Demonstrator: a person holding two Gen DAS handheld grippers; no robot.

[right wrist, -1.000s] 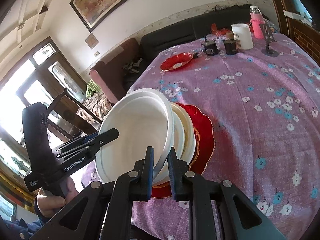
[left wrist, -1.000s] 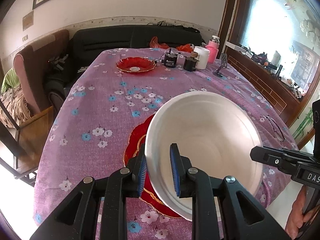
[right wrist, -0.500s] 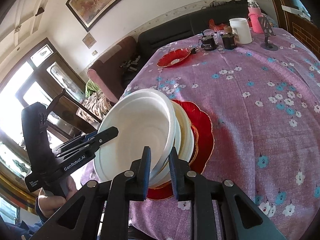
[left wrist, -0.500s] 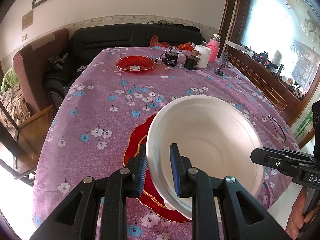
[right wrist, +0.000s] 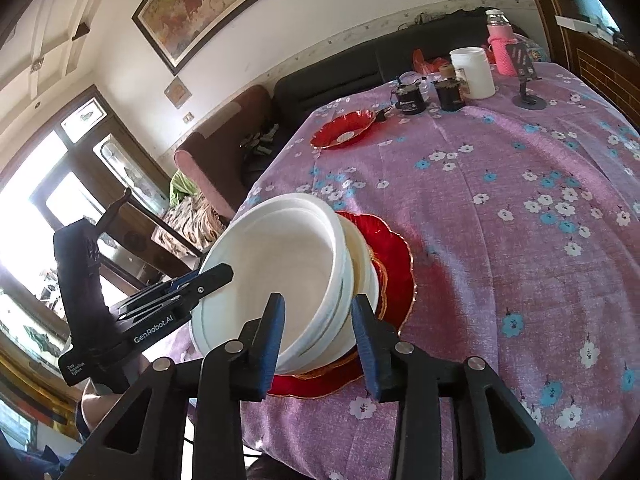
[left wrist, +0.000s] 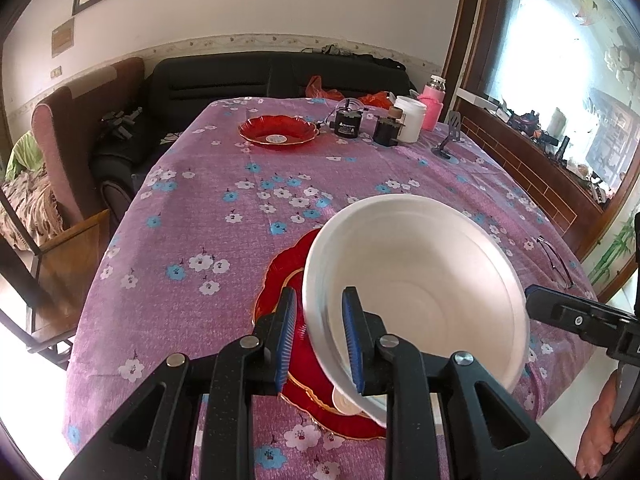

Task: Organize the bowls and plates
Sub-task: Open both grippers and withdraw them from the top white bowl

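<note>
Your left wrist camera sits just behind the left gripper (left wrist: pixel 318 340), close above the near edge of the table (left wrist: pixel 200 208), facing down and across it toward the black sofa (left wrist: pixel 276 76) and the window on the right. Your right wrist camera sits behind the right gripper (right wrist: pixel 318 338), at the same near edge but angled from the other side, so the door shows at left. Both views share the white bowl (left wrist: pixel 416 280) (right wrist: pixel 280 268) right in front of the lens, the far red plate (left wrist: pixel 278 130) (right wrist: pixel 344 130) and the sofa. Each view also catches the other gripper.
</note>
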